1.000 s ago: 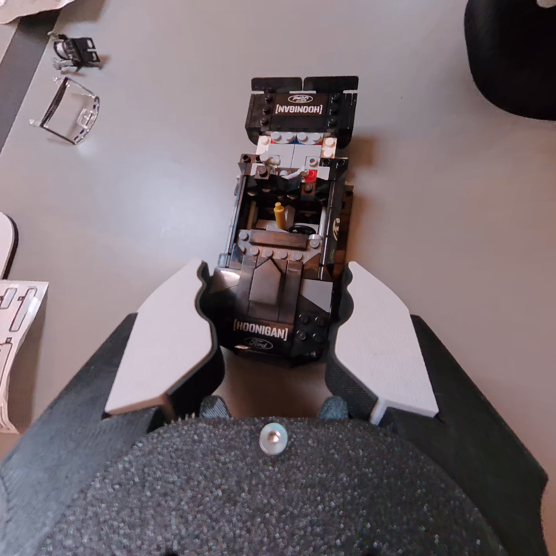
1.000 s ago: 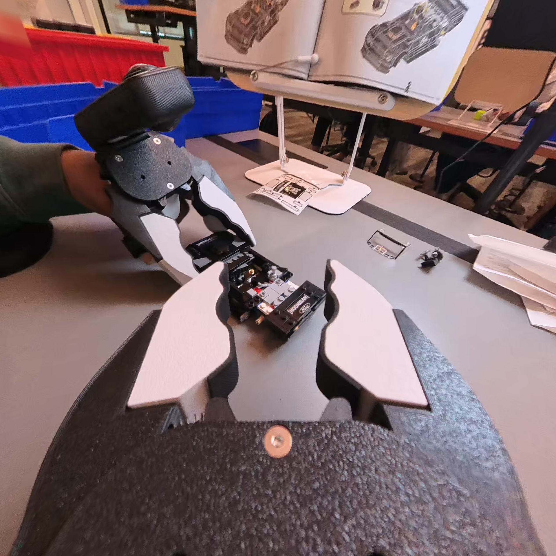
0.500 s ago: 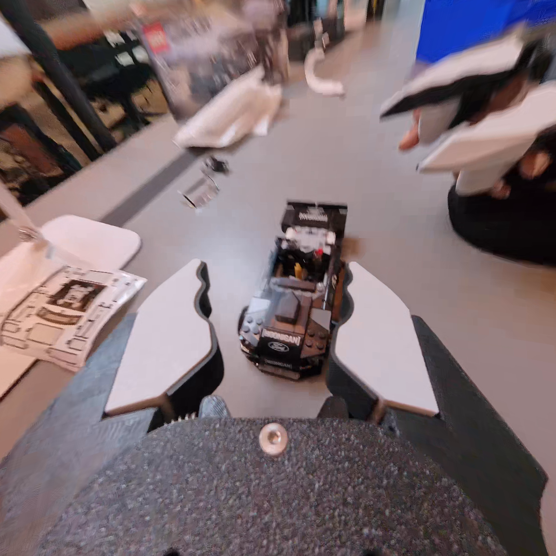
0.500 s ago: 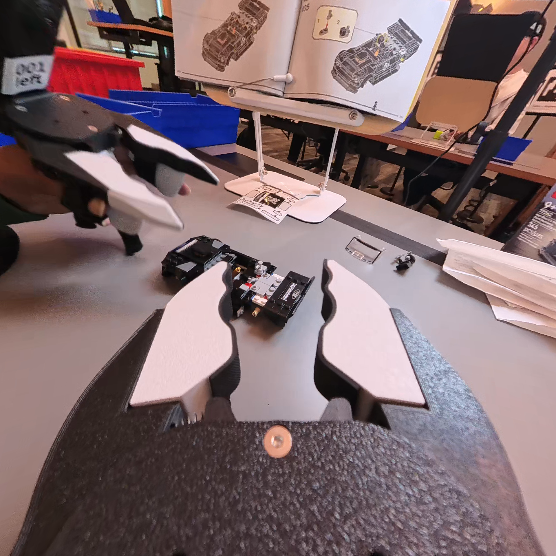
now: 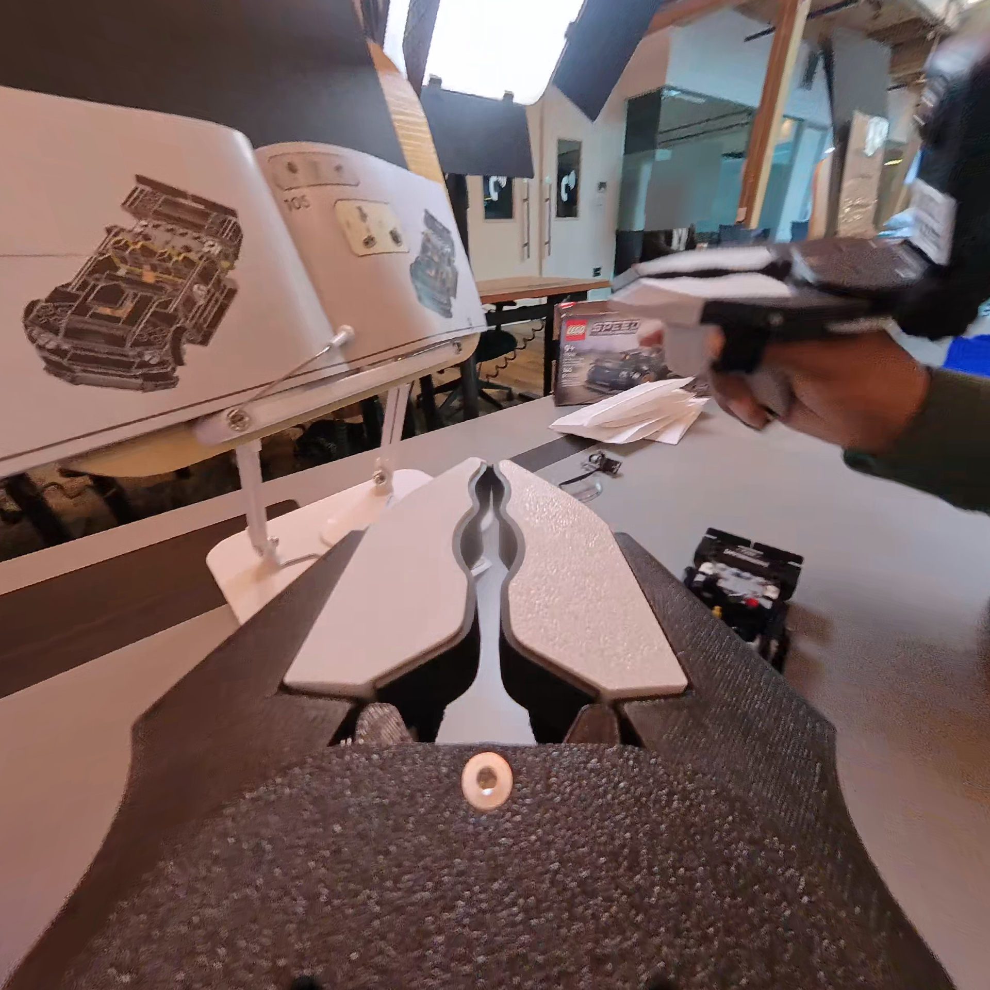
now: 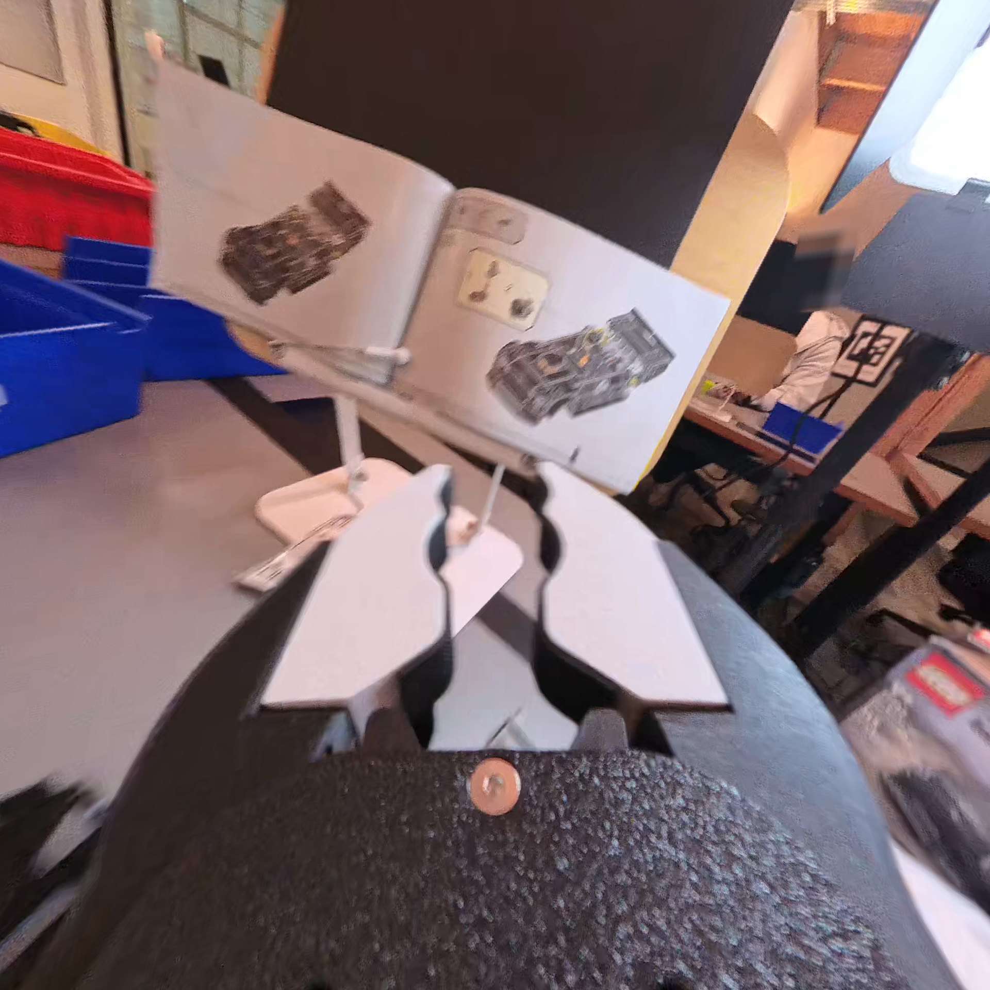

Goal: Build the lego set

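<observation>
Partly cropped lego car (image 5: 742, 589); right view blurred, booklet (image 6: 428, 321) smeared.

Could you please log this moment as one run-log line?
left gripper: shut, empty | right gripper: open, empty | lego car: on table, untouched | both face instruction booklet

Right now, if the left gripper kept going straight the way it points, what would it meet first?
Probably the white base of the book stand, which lies just beyond the shut left gripper. Depth is unclear. The lego car sits off to its right, out of that line.
</observation>
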`<state>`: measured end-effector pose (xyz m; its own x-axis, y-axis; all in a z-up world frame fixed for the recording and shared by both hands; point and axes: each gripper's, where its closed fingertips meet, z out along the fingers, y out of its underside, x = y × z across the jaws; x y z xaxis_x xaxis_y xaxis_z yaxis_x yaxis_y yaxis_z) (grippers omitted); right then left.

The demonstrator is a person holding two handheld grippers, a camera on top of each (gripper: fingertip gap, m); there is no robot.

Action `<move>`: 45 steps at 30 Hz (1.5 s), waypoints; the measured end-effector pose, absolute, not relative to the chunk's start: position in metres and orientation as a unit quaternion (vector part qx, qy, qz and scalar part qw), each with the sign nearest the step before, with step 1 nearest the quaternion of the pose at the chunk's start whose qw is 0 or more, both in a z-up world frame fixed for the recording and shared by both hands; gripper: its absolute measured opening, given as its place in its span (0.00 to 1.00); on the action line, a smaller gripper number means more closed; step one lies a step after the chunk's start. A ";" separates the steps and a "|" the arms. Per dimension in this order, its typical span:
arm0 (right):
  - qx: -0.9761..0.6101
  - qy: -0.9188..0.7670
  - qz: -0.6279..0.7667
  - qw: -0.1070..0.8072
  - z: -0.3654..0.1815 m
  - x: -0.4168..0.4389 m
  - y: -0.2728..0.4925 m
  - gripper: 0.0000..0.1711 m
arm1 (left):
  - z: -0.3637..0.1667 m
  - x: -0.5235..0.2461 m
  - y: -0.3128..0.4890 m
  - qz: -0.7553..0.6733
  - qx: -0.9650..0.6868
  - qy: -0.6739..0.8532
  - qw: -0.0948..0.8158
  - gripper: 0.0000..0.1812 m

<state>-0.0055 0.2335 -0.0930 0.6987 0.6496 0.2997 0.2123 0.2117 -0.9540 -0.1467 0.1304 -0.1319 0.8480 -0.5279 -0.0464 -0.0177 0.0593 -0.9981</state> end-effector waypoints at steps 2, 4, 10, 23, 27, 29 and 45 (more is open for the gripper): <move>-0.612 -0.349 0.155 0.693 -0.081 -0.018 0.277 0.39 | -0.139 -0.151 0.136 -0.173 -0.669 0.202 0.694 0.00; -0.620 -0.348 0.171 0.682 -0.074 -0.030 0.313 0.50 | -0.148 -0.153 0.140 -0.166 -0.677 0.203 0.688 0.02; -0.626 -0.376 0.146 0.668 -0.072 -0.051 0.374 0.63 | -0.165 -0.151 0.147 -0.149 -0.690 0.223 0.672 0.03; -0.622 -0.380 0.111 0.676 -0.086 -0.048 0.384 0.15 | -0.186 -0.130 0.146 -0.170 -0.703 0.258 0.641 0.02; -0.601 -0.385 0.085 0.695 -0.075 -0.042 0.381 0.12 | -0.191 -0.124 0.145 -0.172 -0.705 0.267 0.635 0.02; -0.578 -0.375 0.085 0.719 -0.055 -0.038 0.380 0.27 | -0.192 -0.122 0.145 -0.172 -0.705 0.271 0.633 0.02; -0.605 -0.375 0.081 0.697 -0.046 -0.045 0.408 0.15 | -0.202 -0.111 0.141 -0.191 -0.709 0.291 0.613 0.02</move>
